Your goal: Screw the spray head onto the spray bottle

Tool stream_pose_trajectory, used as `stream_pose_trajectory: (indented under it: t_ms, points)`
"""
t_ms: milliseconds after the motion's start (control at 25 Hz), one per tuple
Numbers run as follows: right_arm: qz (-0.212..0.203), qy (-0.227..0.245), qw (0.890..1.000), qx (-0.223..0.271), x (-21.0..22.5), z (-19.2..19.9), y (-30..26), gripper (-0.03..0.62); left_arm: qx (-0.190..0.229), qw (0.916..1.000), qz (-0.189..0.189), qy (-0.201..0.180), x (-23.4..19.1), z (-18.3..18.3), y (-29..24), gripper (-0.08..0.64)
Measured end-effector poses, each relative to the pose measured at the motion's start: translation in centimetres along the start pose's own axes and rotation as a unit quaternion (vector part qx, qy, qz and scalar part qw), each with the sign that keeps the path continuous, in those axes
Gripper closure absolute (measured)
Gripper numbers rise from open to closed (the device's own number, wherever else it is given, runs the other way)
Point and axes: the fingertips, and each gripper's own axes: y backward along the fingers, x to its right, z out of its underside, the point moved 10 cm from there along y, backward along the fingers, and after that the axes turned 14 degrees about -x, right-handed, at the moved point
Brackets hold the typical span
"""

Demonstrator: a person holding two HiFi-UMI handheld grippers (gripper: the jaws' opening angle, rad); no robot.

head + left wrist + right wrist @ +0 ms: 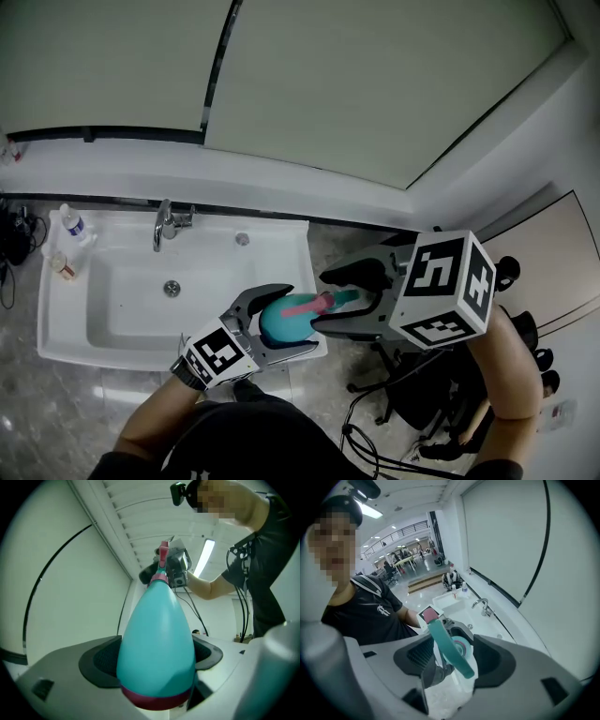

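A teal, egg-shaped spray bottle [279, 326] with a dark pink base band lies almost level over the sink's right front corner. My left gripper [298, 319] is shut on its body; in the left gripper view the bottle [157, 639] fills the space between the two pads. The spray head [323, 301], with teal trigger and pink nozzle, sits on the bottle's neck. My right gripper [342, 298] stands around it from the right. In the right gripper view the spray head [447, 648] lies between the pads, and the jaws look slack around it rather than pressed.
A white sink [66, 319] with a chrome faucet [164, 223] lies below left, with small bottles [73, 223] on its left rim. A dark office chair with cables [412, 394] stands at the lower right. A wall with blinds runs behind.
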Motion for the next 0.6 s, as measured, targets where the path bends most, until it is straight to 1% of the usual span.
stream_pose_trajectory:
  t_ms: [80, 160, 240, 320, 400, 600]
  points:
    - [-0.003, 0.008, 1.000, 0.029, -0.4, 0.9, 1.4, 0.357, 0.013, 0.9995, 0.022, 0.020, 0.3, -0.6, -0.1, 0.138]
    - [0.002, 0.013, 0.998, 0.058, -0.6, 2.0, 2.3, 0.357, 0.024, 0.9981, 0.041, 0.040, 0.4, -1.2, 0.0, 0.138]
    - [0.007, 0.012, 0.997, 0.077, -0.5, 2.4, 2.0, 0.357, 0.031, 0.9968, 0.050, 0.054, 0.0, -1.2, 0.5, 0.138]
    - [0.013, 0.011, 0.996, 0.083, -0.5, 2.6, 1.8, 0.357, 0.027, 0.9974, 0.045, 0.050, -0.2, -1.3, 0.6, 0.138]
    - [0.021, 0.016, 0.997, 0.076, -0.9, 2.9, 1.9, 0.357, 0.019, 0.9984, 0.037, 0.039, -0.1, -1.7, 0.6, 0.138]
    - [0.015, 0.033, 0.997, 0.064, -2.2, 2.2, 0.4, 0.357, 0.015, 0.9991, 0.025, 0.032, -0.7, -1.1, 1.5, 0.138]
